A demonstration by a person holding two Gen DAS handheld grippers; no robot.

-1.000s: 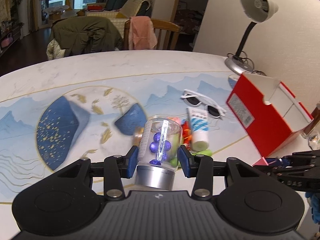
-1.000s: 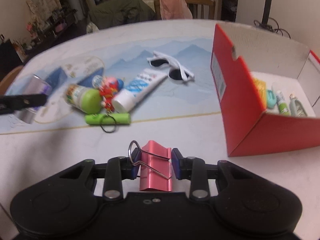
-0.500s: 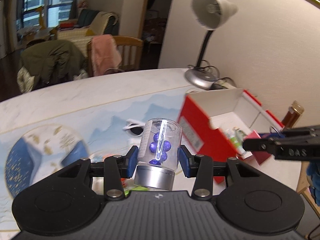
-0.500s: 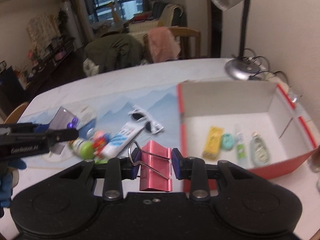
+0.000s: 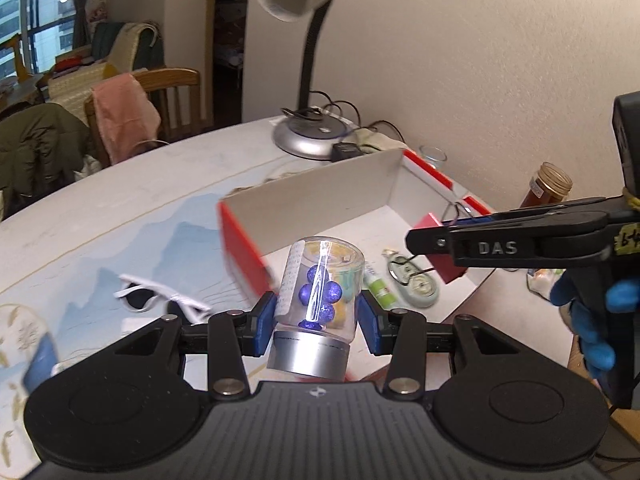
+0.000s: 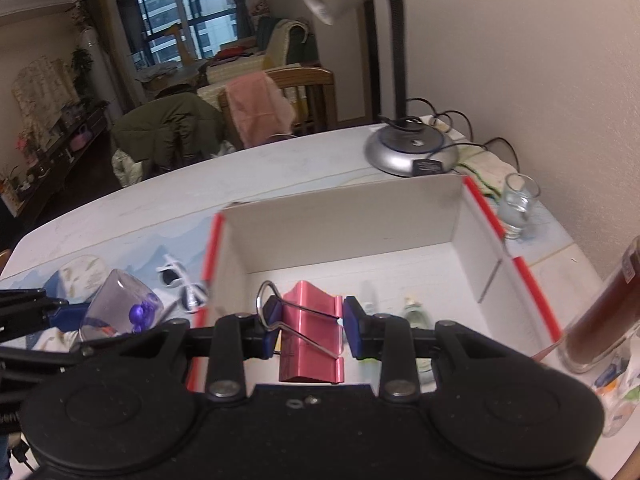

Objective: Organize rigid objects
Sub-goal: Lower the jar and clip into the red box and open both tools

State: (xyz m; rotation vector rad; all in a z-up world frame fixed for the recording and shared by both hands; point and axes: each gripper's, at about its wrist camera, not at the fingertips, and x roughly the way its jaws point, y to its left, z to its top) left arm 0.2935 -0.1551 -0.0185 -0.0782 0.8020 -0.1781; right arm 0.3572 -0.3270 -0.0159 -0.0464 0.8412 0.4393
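While a few small items, among them a small green tube [image 5: 378,290], already lie on the floor of the red box [image 6: 532,280], two more are on their way: the left hand-held gripper [image 5: 316,314] is clamped on a clear jar of blue beads [image 5: 318,292] at the box's near wall, and the right hand-held gripper [image 6: 308,326] pinches a pink binder clip [image 6: 312,336] above the box's inside. Neither has been set down, and the white sunglasses [image 5: 160,298] lie on the tabletop [image 5: 140,196] outside the box, so I judge the sorting partway done.

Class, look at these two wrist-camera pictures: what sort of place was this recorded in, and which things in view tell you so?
Most likely a home, a combined living and dining room. A wooden dining chair draped with a pink cloth stands at the patterned table, a sofa sits by the window, and a desk lamp stands on the table.
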